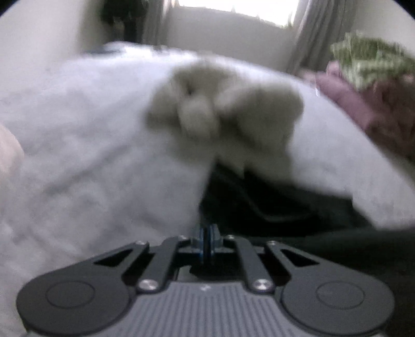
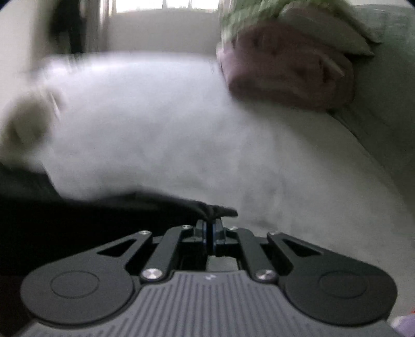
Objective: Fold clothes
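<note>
A black garment point(image 1: 272, 204) lies across the white bed sheet point(image 1: 90, 145), running right from my left gripper point(image 1: 207, 233). That gripper's blue-padded jaws are closed together at the garment's left edge, with cloth seemingly pinched between them. In the right wrist view the same black garment point(image 2: 103, 215) fills the lower left, and my right gripper point(image 2: 209, 225) is shut on its pointed corner, which sticks out just past the jaws. Both views are blurred by motion.
A crumpled beige garment point(image 1: 223, 109) sits on the bed beyond the black one, seen also at the left edge as the beige garment point(image 2: 23, 124). A pile of pink cloth point(image 2: 290, 72) and green patterned cloth point(image 1: 368, 59) lies at the right. Window point(image 1: 238, 7) and curtains behind.
</note>
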### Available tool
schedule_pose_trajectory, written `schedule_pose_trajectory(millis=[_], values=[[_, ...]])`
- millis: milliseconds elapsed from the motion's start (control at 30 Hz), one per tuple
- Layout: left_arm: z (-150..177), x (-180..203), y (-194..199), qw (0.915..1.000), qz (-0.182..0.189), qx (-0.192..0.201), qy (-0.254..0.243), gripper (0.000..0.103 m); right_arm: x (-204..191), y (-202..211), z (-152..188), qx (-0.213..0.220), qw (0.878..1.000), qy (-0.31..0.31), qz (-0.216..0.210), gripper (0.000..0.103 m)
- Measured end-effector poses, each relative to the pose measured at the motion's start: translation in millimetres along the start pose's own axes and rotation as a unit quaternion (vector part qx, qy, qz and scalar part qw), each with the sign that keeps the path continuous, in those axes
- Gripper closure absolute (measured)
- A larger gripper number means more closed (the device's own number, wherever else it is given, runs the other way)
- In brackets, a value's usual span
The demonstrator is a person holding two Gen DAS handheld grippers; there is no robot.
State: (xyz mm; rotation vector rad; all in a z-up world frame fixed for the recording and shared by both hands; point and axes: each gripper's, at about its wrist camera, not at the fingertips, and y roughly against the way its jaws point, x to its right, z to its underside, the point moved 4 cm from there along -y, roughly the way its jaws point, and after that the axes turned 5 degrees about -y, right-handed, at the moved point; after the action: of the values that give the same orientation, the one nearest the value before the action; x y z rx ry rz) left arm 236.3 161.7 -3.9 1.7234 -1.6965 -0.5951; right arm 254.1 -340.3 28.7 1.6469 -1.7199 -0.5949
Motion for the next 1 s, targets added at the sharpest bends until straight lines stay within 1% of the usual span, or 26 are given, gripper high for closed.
schedule_pose_trajectory(millis=[67,100,167,200,267,300,333,367,400,467,533,633,667,767,833,900,933,1000], values=[[2,-6,0,0.9998,0.004,0.008,0.018,0.092,-9,-29,13,-0.033,0.998,0.035,0.027,0.098],[0,-10,3,0.9997,0.006,0.008,0.021,0.092,-9,-32,15,-0.035,0.999,0.031,0.027,0.097],[-5,-19,10,0.9999,0.001,0.008,0.014,0.081,-4,-30,15,-0.03,0.999,0.01,0.018,0.094],[-6,-22,14,0.9999,-0.009,0.01,0.006,0.078,-2,-29,15,-0.028,1.0,-0.001,0.013,0.09],[-10,-30,23,0.9997,-0.014,0.017,0.008,0.075,5,-24,14,-0.022,1.0,-0.018,0.005,0.085],[-13,-33,27,0.9997,-0.008,0.019,0.013,0.075,8,-21,13,-0.019,0.999,-0.026,0.001,0.08],[-15,-35,30,0.9996,0.003,0.021,0.018,0.072,13,-15,10,-0.009,0.999,-0.039,-0.007,0.072],[-19,-33,32,0.9996,0.011,0.022,0.016,0.069,20,-8,5,0.004,0.998,-0.056,-0.018,0.068],[-23,-29,31,0.9996,0.015,0.021,0.007,0.068,22,-4,-1,0.013,0.997,-0.067,-0.028,0.062],[-32,-12,29,0.9992,0.019,0.024,-0.028,0.066,21,3,-15,0.027,0.997,-0.062,-0.042,0.062],[-42,8,24,0.9973,0.025,0.026,-0.065,0.063,12,7,-30,0.036,0.998,-0.035,-0.049,0.061],[-56,52,11,0.9898,0.034,0.022,-0.136,0.065,-22,3,-42,0.022,0.995,0.04,-0.087,0.061],[-58,67,7,0.9856,0.036,0.022,-0.164,0.065,-36,-1,-45,0.013,0.992,0.067,-0.103,0.061],[-65,109,-8,0.9715,0.052,0.02,-0.23,0.068,-63,-16,-57,0.009,0.987,0.117,-0.113,0.061],[-68,130,-22,0.9623,0.067,0.013,-0.263,0.068,-73,-26,-67,0.006,0.985,0.119,-0.124,0.061],[-69,147,-39,0.9541,0.077,0.001,-0.289,0.068,-84,-39,-75,-0.008,0.983,0.119,-0.138,0.061],[-68,152,-43,0.9519,0.08,-0.001,-0.296,0.069,-90,-47,-76,-0.018,0.982,0.123,-0.145,0.061],[-63,156,-44,0.9508,0.083,0.004,-0.298,0.068,-100,-54,-66,-0.048,0.976,0.139,-0.163,0.061]])
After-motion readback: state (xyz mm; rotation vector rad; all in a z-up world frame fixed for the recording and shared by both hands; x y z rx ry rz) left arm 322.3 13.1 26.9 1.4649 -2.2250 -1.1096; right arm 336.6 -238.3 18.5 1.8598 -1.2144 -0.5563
